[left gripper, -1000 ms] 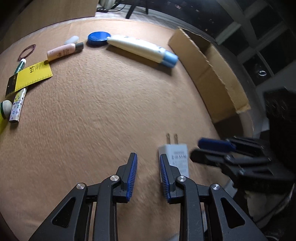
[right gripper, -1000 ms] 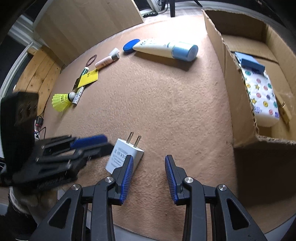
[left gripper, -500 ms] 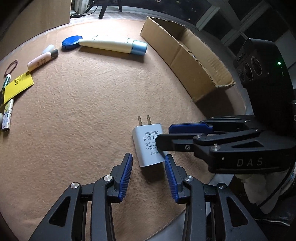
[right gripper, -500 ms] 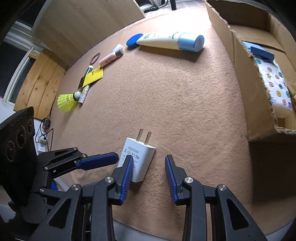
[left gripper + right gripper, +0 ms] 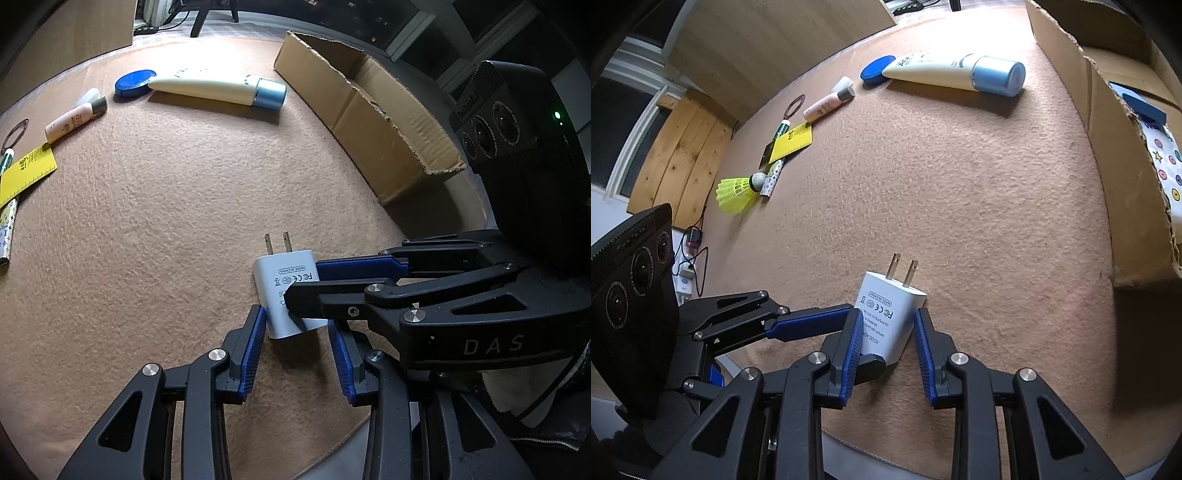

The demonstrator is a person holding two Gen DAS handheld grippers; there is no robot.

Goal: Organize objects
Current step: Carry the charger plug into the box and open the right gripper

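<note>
Tan felt mat [image 5: 960, 192] over a round table, cardboard box [image 5: 1123, 206] at its right edge. Item: white wall charger [image 5: 886, 314], prongs pointing away, lying near the mat's front edge. Right gripper [image 5: 884, 325]: jaws just closing, both pads against the charger's sides. Left gripper [image 5: 297, 328]: jaws spread around the charger's rear end (left pad touching, right pad apart). Unsorted beyond: lotion tube [image 5: 955, 72], shuttlecock [image 5: 737, 190].
</note>
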